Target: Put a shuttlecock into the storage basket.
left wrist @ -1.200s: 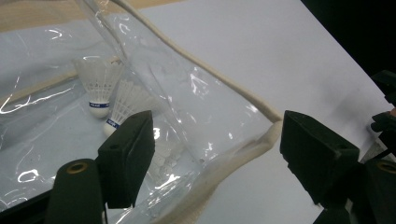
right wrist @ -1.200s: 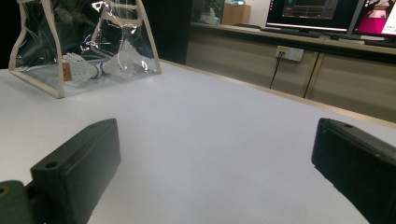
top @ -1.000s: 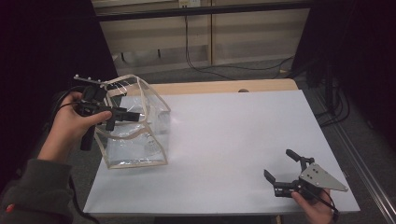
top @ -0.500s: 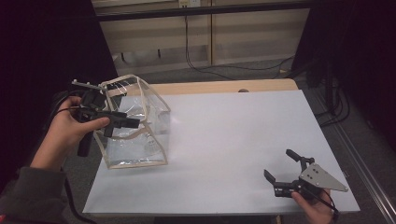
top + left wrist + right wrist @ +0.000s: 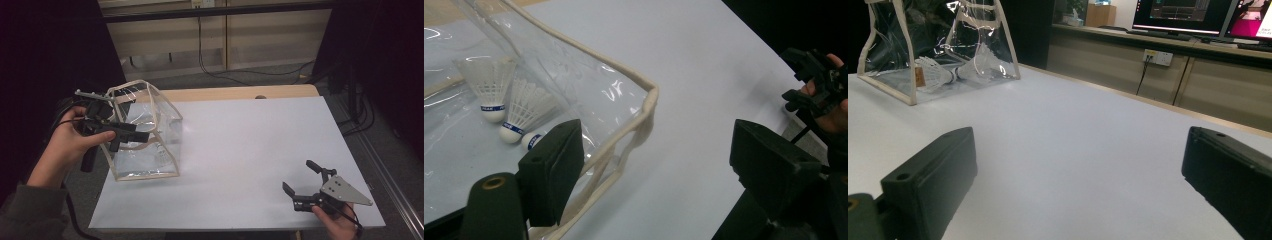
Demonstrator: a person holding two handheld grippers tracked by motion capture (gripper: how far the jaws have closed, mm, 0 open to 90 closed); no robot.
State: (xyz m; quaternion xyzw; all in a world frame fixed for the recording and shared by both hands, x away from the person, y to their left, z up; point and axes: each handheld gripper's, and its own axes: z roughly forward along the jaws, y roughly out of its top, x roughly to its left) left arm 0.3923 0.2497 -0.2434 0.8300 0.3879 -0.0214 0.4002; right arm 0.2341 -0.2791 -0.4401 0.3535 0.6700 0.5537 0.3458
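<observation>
The wide-open, empty left gripper (image 5: 654,160) hangs over the corner of the clear bag (image 5: 624,100) holding three white shuttlecocks (image 5: 519,107).

Open white table (image 5: 240,150) between both grippers, clear bag (image 5: 150,145) standing at its left edge

1 clear bag (image 5: 150,150) w/ 3 shuttlecocks (image 5: 514,112) inside, 2 tongs: left (image 5: 131,120), right (image 5: 300,180).

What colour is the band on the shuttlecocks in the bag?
Blue band on the white shuttlecocks, clearest in the left gripper view.
</observation>
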